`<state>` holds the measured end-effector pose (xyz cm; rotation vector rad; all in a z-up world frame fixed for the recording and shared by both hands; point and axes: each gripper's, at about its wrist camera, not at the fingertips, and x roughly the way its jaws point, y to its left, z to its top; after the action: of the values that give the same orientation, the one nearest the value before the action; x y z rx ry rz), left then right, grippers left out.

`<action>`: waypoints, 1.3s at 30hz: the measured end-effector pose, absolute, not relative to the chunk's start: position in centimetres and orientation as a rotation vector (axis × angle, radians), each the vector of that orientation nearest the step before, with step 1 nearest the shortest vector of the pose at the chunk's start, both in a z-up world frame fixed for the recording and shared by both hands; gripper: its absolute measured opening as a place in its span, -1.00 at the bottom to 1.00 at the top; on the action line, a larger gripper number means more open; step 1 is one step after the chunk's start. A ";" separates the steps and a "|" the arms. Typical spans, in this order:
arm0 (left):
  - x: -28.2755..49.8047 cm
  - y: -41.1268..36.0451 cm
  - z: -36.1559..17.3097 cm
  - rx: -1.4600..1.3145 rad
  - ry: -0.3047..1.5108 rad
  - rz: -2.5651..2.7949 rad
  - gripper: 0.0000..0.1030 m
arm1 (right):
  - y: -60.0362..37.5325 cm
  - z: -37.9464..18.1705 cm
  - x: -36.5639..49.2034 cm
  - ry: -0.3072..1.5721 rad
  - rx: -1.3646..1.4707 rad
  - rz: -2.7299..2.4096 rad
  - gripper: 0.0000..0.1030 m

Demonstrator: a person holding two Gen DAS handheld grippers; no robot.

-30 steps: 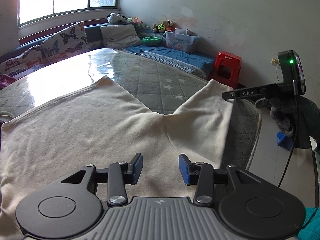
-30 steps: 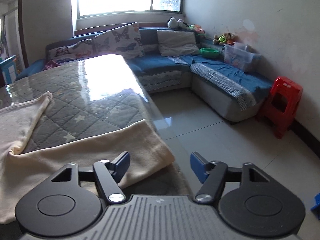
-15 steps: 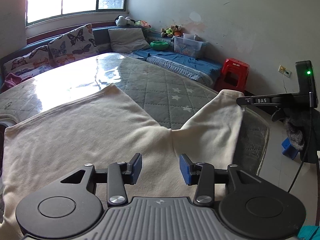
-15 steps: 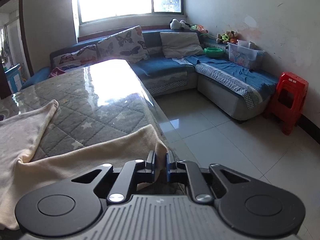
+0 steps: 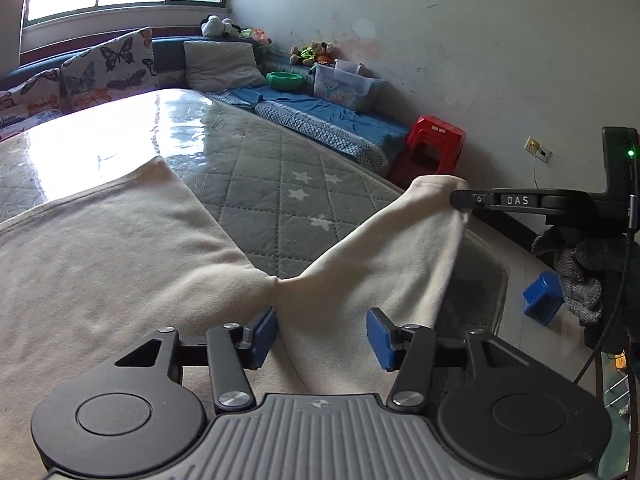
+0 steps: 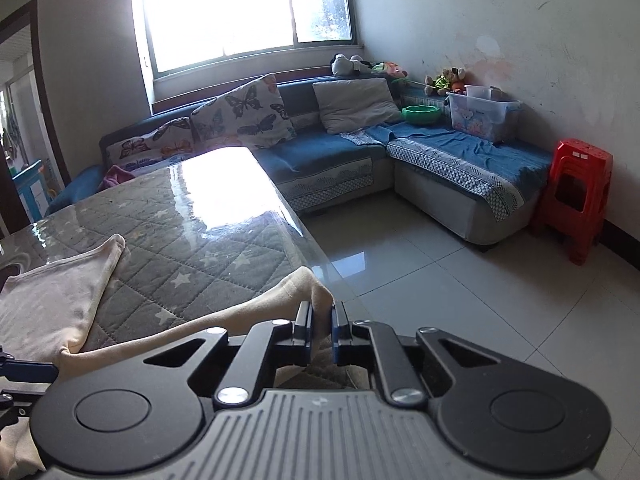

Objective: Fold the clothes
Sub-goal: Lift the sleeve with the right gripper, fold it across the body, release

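Blown-out window (image 6: 244, 8), tabletop glare (image 6: 224, 184), fisheye bending

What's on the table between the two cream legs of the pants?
Nothing lies there: only bare grey starry table cover shows between the two legs of the cream pants, in the left wrist view.

One marking is showing legibly: the letters "DAS", white on black, are standing on the side of the right gripper (image 5: 460, 200) arm as seen from the left wrist view. Printing on the clear storage box (image 6: 482, 114) on the sofa is appearing as cartoon figures only, no readable words.
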<state>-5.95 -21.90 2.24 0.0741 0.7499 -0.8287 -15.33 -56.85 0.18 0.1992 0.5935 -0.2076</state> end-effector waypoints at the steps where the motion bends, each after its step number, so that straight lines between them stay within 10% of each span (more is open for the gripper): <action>1: -6.0 -21.8 2.3 0.071 0.745 -0.832 0.04 | -56.8 0.3 -15.3 0.592 0.197 -0.206 -0.85; 25: -9.8 -7.1 3.8 -0.067 0.674 -0.565 0.04 | -41.4 12.8 -14.5 0.415 -0.091 0.168 -0.86; 39: -12.6 -2.3 3.1 -0.147 0.653 -0.479 0.04 | -25.4 9.0 -13.1 0.554 -0.264 0.562 -0.86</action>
<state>-12.63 -2.32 3.11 -0.1472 0.6534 -0.4787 -13.12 -25.39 8.96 -0.2637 0.5543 0.5616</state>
